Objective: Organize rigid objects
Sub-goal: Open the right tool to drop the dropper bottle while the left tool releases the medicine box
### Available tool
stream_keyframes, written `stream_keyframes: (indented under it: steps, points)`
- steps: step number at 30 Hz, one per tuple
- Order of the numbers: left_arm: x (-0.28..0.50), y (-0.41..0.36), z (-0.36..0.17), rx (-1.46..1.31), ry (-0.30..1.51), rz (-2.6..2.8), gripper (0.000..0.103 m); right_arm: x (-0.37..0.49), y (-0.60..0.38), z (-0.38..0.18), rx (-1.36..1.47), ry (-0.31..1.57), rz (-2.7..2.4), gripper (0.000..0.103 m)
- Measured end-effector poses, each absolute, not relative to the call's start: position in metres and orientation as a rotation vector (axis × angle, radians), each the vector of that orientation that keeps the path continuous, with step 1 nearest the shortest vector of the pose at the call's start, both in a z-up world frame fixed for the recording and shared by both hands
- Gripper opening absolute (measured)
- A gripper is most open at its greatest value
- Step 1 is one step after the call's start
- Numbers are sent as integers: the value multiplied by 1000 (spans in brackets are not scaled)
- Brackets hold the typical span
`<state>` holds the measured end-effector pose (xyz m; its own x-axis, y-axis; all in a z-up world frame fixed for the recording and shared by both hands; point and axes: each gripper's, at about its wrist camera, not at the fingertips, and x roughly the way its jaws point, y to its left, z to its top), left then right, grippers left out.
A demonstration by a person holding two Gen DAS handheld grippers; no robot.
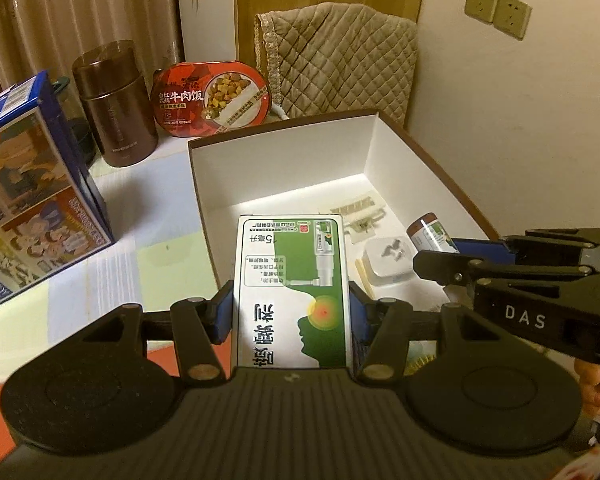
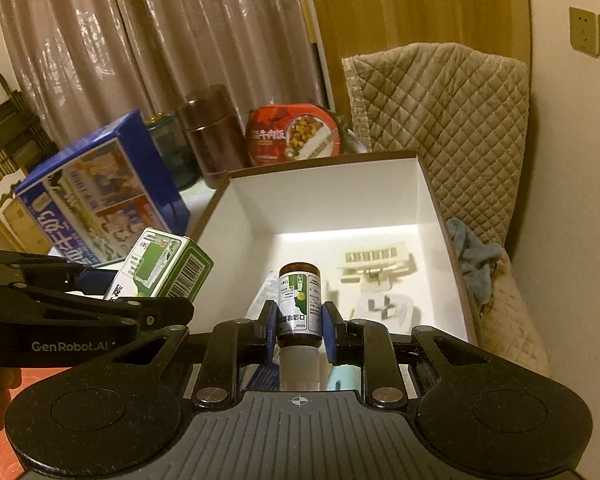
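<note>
**Two things go into the big white box**

The left gripper (image 1: pixel 291 312) holds a green and white carton (image 1: pixel 291 292) tight between its blue pads. The right gripper (image 2: pixel 299 330) squeezes a small brown bottle (image 2: pixel 299 304), cap end toward the camera. Both hang over the near edge of the white box (image 1: pixel 280 160) on the worktop (image 1: pixel 140 216).

The box already has a white plug (image 1: pixel 388 262), a thin stick (image 1: pixel 365 278) and some pale plastic bits (image 1: pixel 360 212) on its right side. The left side of the floor looks bare.

To do this step well, I think the carton should go down flat on that bare left side. The bottle could lie next to the plug, not on top of it. Each one should sit low on the floor before the gripper lets go, so nothing bounces or rolls. The two grippers are close together, so they should take care not to bump.
</note>
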<state>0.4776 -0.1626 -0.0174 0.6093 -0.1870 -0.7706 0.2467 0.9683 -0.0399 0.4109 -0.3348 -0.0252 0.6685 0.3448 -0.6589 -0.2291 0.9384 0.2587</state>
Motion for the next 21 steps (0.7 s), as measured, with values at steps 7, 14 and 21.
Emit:
stream_keyframes:
  steps: [7,14,21]
  points:
    - [516,-174,-29,104,898,-220,52,454,-342,-42,180,810,329,20]
    - [554,-180,-40,98,910,-208,52,489,-347,-58,211,851,323,20]
    - [569,-177,-39,91,893,-173,54,515,-343,-65,211,856,336,20]
